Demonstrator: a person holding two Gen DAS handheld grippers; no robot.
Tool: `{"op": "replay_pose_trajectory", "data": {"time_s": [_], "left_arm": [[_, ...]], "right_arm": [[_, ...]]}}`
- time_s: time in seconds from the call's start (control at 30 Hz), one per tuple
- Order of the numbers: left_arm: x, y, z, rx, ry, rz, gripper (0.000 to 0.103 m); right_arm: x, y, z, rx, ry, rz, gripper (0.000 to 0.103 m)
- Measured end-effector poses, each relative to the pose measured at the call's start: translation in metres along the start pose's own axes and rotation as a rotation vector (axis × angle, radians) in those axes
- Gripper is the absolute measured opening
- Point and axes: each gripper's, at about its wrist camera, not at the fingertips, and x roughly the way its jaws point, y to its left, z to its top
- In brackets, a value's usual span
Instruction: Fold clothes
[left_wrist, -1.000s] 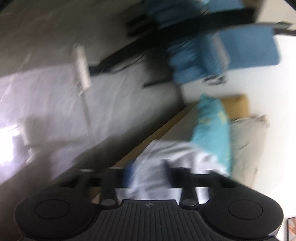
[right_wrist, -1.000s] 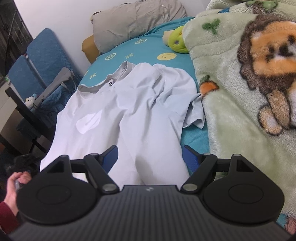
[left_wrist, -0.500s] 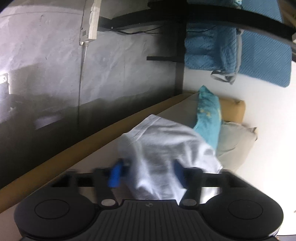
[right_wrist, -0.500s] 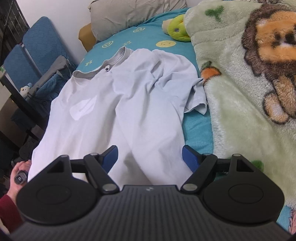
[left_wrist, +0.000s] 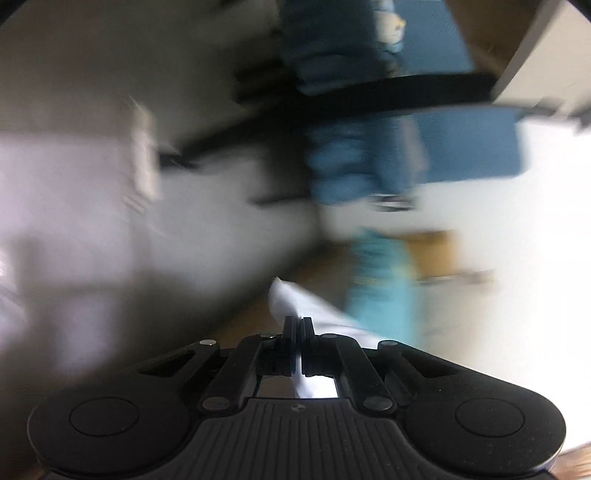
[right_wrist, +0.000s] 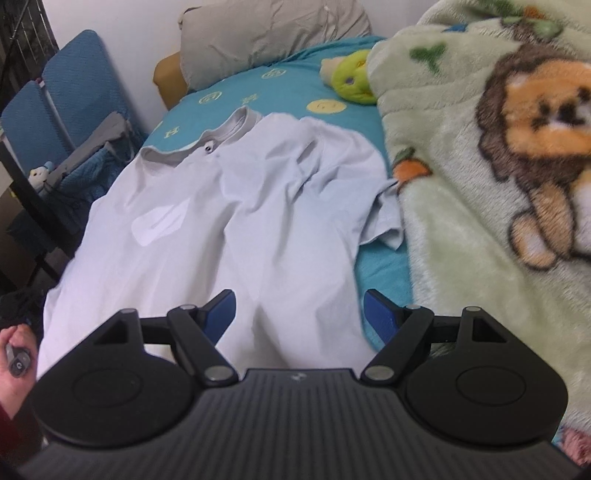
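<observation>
A pale grey polo shirt lies face up on the teal bedsheet, collar toward the pillow, its lower left edge hanging off the bed side. My right gripper is open and empty, hovering over the shirt's bottom hem. In the blurred left wrist view, my left gripper is shut on a fold of the shirt at the bed's edge, with cloth pinched between the fingers.
A green lion blanket covers the bed's right half. A grey pillow and a green plush toy lie at the head. Blue folding chairs with a black frame stand left of the bed, above the floor.
My left gripper has closed on the shirt's edge, where before its jaws stood open around the cloth. The left view swings and blurs. My right gripper stays open over the hem.
</observation>
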Motion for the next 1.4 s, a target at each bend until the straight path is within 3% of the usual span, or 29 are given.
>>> {"op": "replay_pose_trajectory", "data": {"time_s": [0.1,0.17,0.2,0.23,0.33,0.4,0.47,0.53,0.63,0.7,0.87,1.0,1.1,1.23,1.4], "left_arm": [[-0.002,-0.008,-0.004,0.118,-0.026,0.178,0.002],[-0.01,-0.016,-0.007,0.153,-0.029,0.216,0.018],[-0.016,-0.022,-0.008,0.18,-0.03,0.225,0.02],[-0.024,-0.031,-0.01,0.223,-0.032,0.224,0.023],[-0.056,-0.069,-0.02,0.407,-0.035,0.225,0.049],[-0.081,-0.1,-0.039,0.559,-0.041,0.214,0.058],[-0.108,-0.131,-0.065,0.709,-0.049,0.199,0.075],[-0.14,-0.152,-0.097,0.839,-0.054,0.173,0.085],[-0.181,-0.171,-0.143,0.959,-0.024,0.11,0.087],[-0.202,-0.176,-0.171,0.984,0.002,0.08,0.095],[-0.239,-0.17,-0.234,0.981,0.047,-0.025,0.1],[-0.251,-0.163,-0.273,1.037,0.043,-0.034,0.101],[-0.253,-0.157,-0.285,1.034,0.041,-0.035,0.101],[-0.246,-0.148,-0.292,1.012,0.053,-0.048,0.101],[-0.222,-0.138,-0.289,0.982,0.087,-0.02,0.101]], "right_arm": [[-0.001,-0.003,0.002,-0.003,-0.024,-0.019,0.078],[-0.003,-0.006,0.003,0.009,-0.037,-0.023,0.078],[-0.004,-0.008,0.004,0.016,-0.043,-0.023,0.078],[-0.005,-0.01,0.004,0.025,-0.049,-0.022,0.078],[-0.009,-0.015,0.006,0.052,-0.07,-0.01,0.078],[-0.013,-0.02,0.008,0.078,-0.087,0.004,0.078],[-0.018,-0.027,0.009,0.107,-0.104,0.015,0.078],[-0.021,-0.038,0.011,0.163,-0.114,0.037,0.078],[-0.024,-0.056,0.012,0.263,-0.117,0.082,0.075],[-0.025,-0.068,0.012,0.344,-0.108,0.123,0.075],[-0.026,-0.095,0.008,0.552,-0.07,0.254,0.075],[-0.025,-0.109,0.001,0.695,-0.037,0.346,0.075],[-0.015,-0.113,-0.002,0.768,-0.005,0.401,0.068],[0.013,-0.118,0.003,0.859,0.036,0.444,0.068],[0.045,-0.108,0.011,0.865,0.036,0.368,0.069]]}}
